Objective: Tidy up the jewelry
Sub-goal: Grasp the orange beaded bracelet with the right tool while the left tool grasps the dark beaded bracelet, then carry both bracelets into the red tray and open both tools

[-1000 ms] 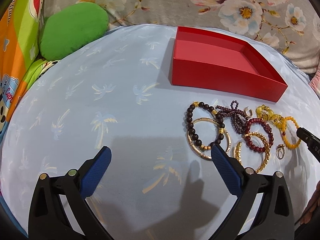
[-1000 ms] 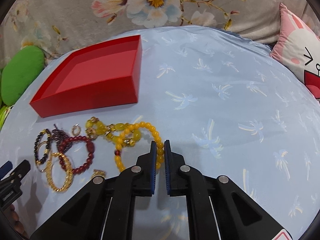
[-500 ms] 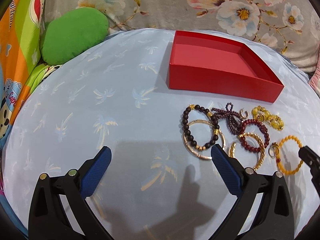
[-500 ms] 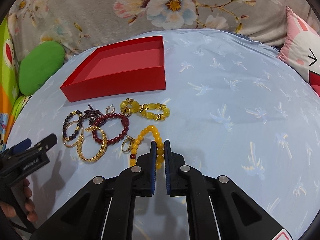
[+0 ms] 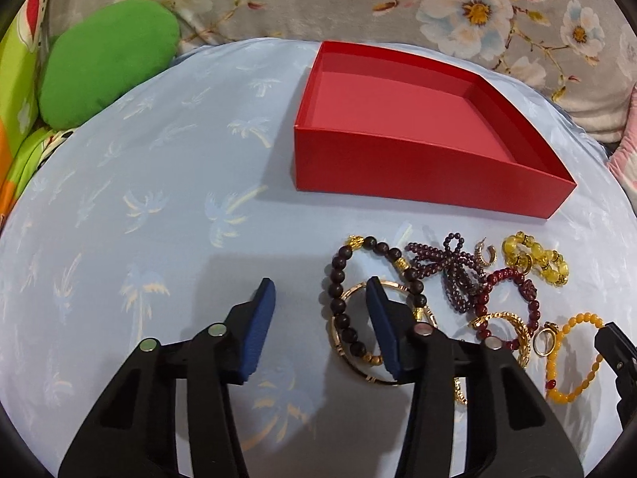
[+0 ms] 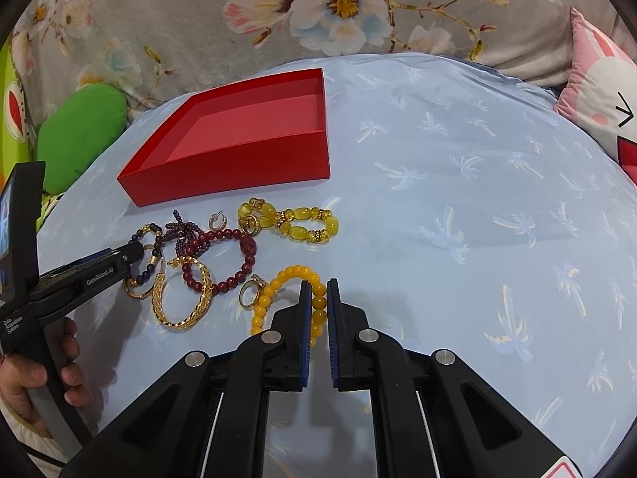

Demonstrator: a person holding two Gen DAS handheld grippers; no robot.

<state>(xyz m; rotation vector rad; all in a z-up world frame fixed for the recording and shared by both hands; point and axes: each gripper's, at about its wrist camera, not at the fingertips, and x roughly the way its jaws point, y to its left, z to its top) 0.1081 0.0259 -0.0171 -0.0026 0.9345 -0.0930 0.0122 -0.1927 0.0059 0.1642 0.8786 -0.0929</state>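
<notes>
blue sheet (image 6: pixel 458 207); right gripper (image 6: pixel 316 298) clamps orange bead bracelet (image 6: pixel 286 279)

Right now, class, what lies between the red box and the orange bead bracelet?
A yellow bracelet lies between the red box and the orange bracelet, shown in the right wrist view.

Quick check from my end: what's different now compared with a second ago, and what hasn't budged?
The left tongs have come in over the dark bead bracelet and have just been closing, with nothing gripped yet. The right tongs stay shut on the orange bead bracelet, dragged nearer, clear of the yellow bracelet. The red box stays empty; the other pieces lie as before.
</notes>
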